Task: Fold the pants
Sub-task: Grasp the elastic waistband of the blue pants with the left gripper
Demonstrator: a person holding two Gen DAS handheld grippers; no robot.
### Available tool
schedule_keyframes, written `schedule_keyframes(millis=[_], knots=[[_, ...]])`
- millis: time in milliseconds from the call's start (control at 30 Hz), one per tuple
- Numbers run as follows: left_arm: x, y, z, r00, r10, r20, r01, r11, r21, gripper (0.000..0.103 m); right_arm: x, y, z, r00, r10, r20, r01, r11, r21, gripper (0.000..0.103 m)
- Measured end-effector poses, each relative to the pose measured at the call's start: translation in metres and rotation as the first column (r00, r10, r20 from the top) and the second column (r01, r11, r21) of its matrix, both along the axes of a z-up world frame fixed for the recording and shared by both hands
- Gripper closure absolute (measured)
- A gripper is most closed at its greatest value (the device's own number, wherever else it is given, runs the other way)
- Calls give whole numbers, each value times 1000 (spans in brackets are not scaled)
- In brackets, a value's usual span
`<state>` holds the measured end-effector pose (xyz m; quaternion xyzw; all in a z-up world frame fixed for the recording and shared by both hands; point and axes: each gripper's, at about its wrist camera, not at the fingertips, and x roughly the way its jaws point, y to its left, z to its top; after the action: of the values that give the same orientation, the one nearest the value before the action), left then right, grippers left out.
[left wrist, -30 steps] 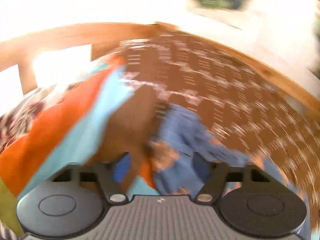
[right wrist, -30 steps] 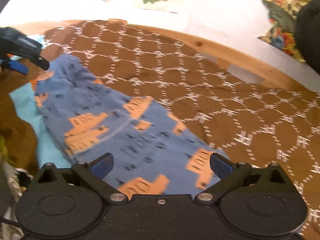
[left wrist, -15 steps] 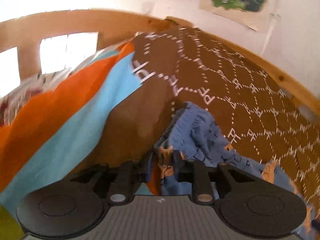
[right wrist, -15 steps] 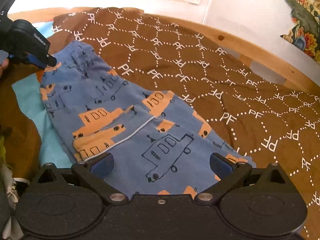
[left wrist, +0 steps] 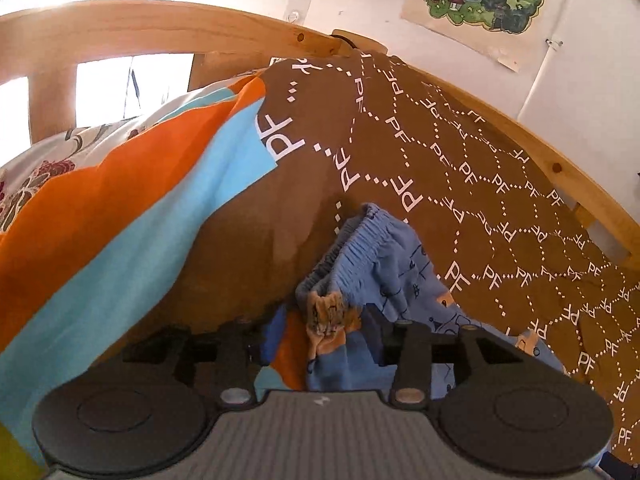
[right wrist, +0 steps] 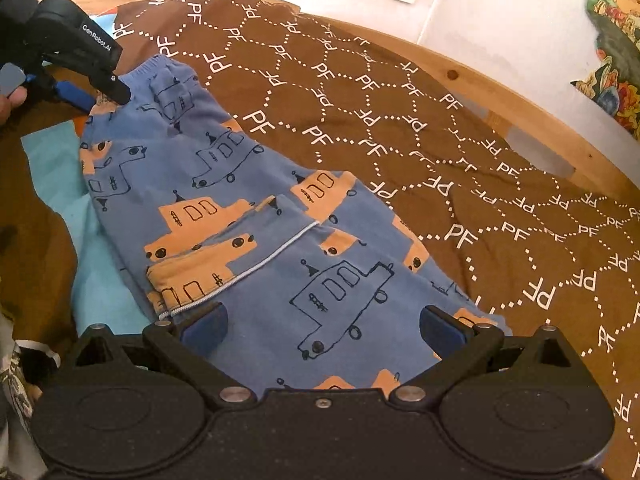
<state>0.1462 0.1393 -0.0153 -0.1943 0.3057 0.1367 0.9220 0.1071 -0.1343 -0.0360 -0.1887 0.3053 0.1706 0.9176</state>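
Plainly, the blue cotton pants printed with orange and outlined boats (right wrist: 256,216) lie flat on the brown bedspread with its white dotted "PF" pattern (right wrist: 420,128), their long axis running from the gathered elastic waistband (left wrist: 368,240) at the far left down to the leg ends at the near edge of the right wrist view. The left claw (left wrist: 322,344) sits right at that waistband's near corner; its jaws are opening, and a bunched fold of waistband cloth stands between them without the pads clearly pressing on it. In the right wrist view the same claw (right wrist: 108,96) reaches in from the left and touches the waistband corner. The right claw (right wrist: 320,328) is spread wide, hovering over the leg end with blue cloth lying under and between the fingers, gripping nothing.

So each hand is nearest one end of the garment: left at the waist, right at the legs. A fold end to end would carry one end along the long axis toward the other. To the right of the pants the bedspread is open and fairly smooth as far as the pale wooden bed rail (right wrist: 520,96). To the left room is tighter: a light turquoise sheet (right wrist: 96,280) shows just beside the pants, and an orange and turquoise striped cover (left wrist: 120,208) rises close behind the left claw.
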Motion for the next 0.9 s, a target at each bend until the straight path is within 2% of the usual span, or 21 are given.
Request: schedule_keyframes(millis=[100,167,233,333,433,567,600,667,700,800,900], knots=[[-2,-5,1,1000,4,9,-5,999,52,55,-1,1,-1,1000,-1,1,1,1000,-8,1],[-1,-11,1,1000,-10,9,9,995,104,50,-2,2,-2,1000,2,7,-2,1000,-16,1],[3,-17,0,1000,-30,-6,30,989,147,46,-3,3,-2,1000,4,11,-3,1000,-22,1],[9,-24,-2,997,-61,-41,68,979,194,45,-3,3,-2,1000,6,16,-5,1000,-28,1],[12,-21,-2,997,-63,-37,69,984,163,47,-3,4,-3,1000,6,16,-6,1000,-30,1],[9,-9,-1,999,-37,1,37,998,54,47,-3,4,-3,1000,5,15,-4,1000,-30,1],[8,-6,-1,1000,-29,7,28,999,36,49,-3,4,-3,1000,4,15,-4,1000,-29,1],[7,-4,-3,1000,-8,8,8,999,36,62,-4,4,-3,1000,2,18,-2,1000,-26,1],[7,-5,-4,1000,0,1,0,999,55,72,-5,3,-1,1000,4,28,-3,1000,-20,1],[9,-10,-4,1000,-4,-4,5,996,88,77,-7,3,3,998,9,56,-9,1000,-4,1],[9,-14,-4,1000,-10,-2,10,994,110,84,-6,9,0,998,33,46,-31,999,-40,1]])
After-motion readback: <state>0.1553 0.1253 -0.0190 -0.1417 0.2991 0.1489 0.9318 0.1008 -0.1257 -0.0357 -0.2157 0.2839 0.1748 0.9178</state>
